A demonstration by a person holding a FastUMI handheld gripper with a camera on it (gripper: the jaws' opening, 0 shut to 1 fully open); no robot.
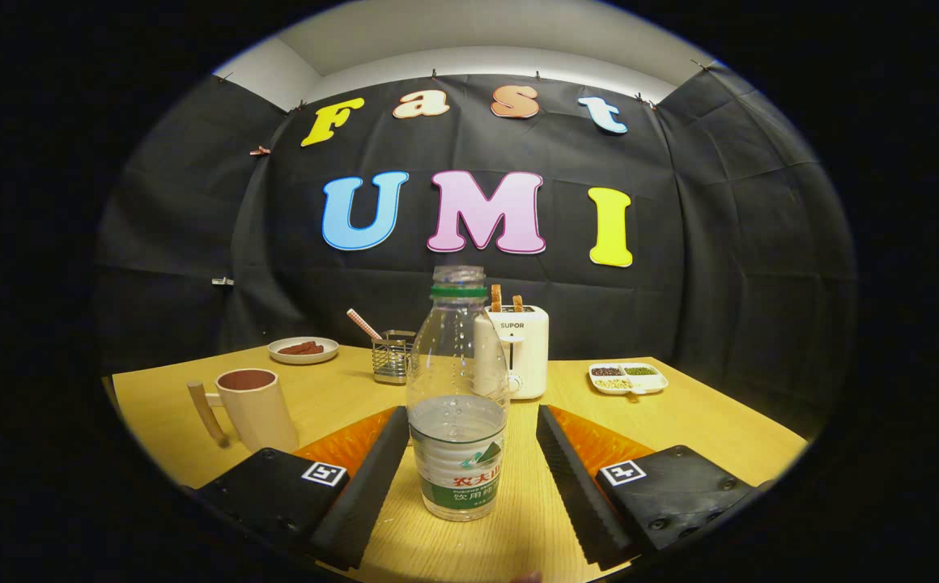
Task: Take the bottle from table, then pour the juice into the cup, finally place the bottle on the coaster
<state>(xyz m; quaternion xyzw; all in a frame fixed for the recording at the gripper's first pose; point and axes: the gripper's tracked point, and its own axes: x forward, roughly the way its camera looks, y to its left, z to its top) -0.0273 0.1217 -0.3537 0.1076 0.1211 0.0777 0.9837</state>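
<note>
Wooden table [680, 421], gripper [469, 478] spread wide with nothing held, bottle [458, 397] upright between the fingers, cap off, cup [255, 407] to the bottle's left: likely light, thin-walled, squashy, slick, so best squeezed gently at the labelled lower body.

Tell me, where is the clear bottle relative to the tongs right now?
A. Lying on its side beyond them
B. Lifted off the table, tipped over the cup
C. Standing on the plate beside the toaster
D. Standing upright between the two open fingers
D: the bottle stands upright on the table, between the fingers of the open tongs, with a gap on each side.
</note>
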